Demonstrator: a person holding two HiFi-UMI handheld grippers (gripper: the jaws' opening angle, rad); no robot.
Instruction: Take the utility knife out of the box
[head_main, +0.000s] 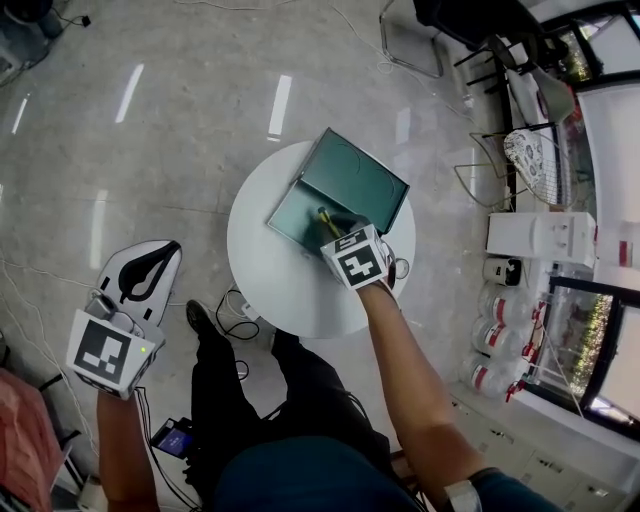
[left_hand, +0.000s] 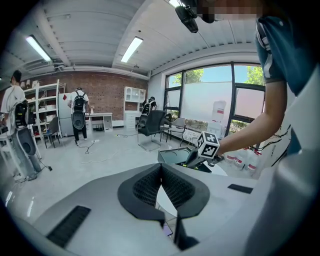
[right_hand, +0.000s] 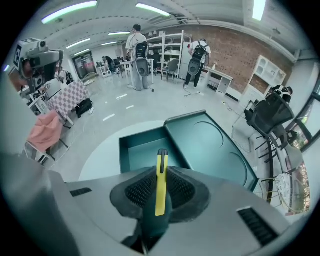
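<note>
A teal box (head_main: 315, 222) with its lid (head_main: 357, 181) folded open lies on the round white table (head_main: 270, 270). My right gripper (head_main: 335, 228) hangs over the box, shut on the yellow and dark utility knife (head_main: 326, 219), which is lifted above the tray. In the right gripper view the knife (right_hand: 160, 187) stands clamped between the pads, its tip pointing at the box (right_hand: 145, 150) below. My left gripper (head_main: 150, 262) is off to the left over the floor, away from the table, its jaws shut on nothing (left_hand: 161, 186).
Black cables (head_main: 235, 318) trail on the floor by the table's near edge. Water bottles (head_main: 497, 340) and a white cabinet (head_main: 540, 238) stand at the right. People and shelves (right_hand: 165, 50) are far off across the room. An office chair (left_hand: 150, 127) stands beyond the table.
</note>
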